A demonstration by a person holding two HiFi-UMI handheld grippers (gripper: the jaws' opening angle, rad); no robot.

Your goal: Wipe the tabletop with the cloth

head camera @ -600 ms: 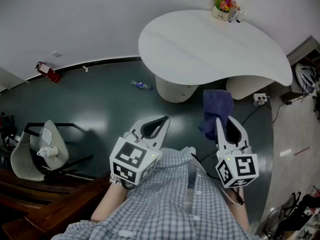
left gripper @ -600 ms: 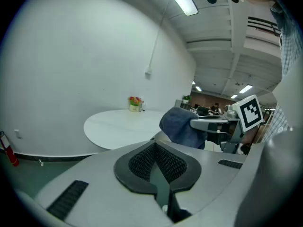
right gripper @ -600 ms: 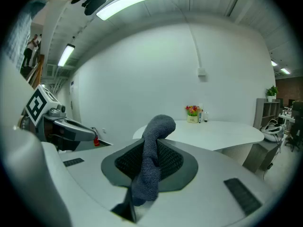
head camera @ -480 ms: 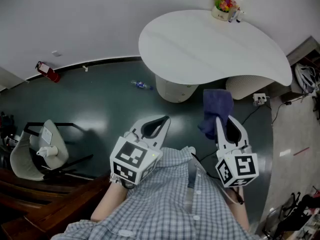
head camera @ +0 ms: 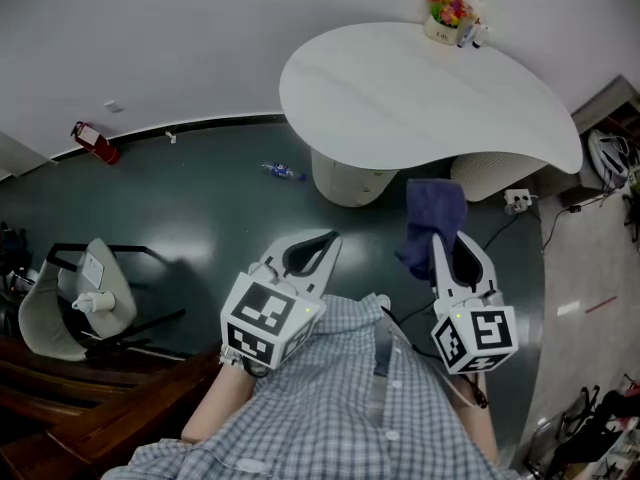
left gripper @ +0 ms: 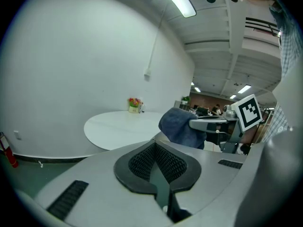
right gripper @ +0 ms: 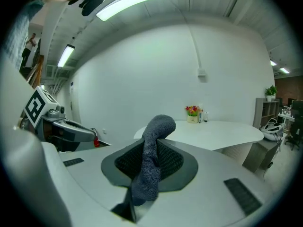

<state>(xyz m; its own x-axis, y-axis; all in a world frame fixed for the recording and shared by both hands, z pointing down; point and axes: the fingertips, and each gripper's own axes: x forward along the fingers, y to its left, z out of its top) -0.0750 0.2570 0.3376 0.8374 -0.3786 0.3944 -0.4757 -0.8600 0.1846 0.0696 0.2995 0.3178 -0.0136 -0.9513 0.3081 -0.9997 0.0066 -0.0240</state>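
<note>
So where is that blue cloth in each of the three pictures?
Head view: cloth right of centre, below the table edge.
Left gripper view: cloth right of centre.
Right gripper view: cloth centre, pinched between the jaws.
Shared landmark: flower pot on the white table.

Left gripper (left gripper: 156, 148) closed, cloth (left gripper: 182, 126) beside, table (left gripper: 118, 126) ahead

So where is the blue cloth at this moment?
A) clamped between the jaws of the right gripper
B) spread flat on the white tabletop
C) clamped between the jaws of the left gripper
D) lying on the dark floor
A: the right gripper view shows the cloth pinched between the jaws of the right gripper, not yet on the tabletop. The left gripper has its jaws shut on nothing.
</note>
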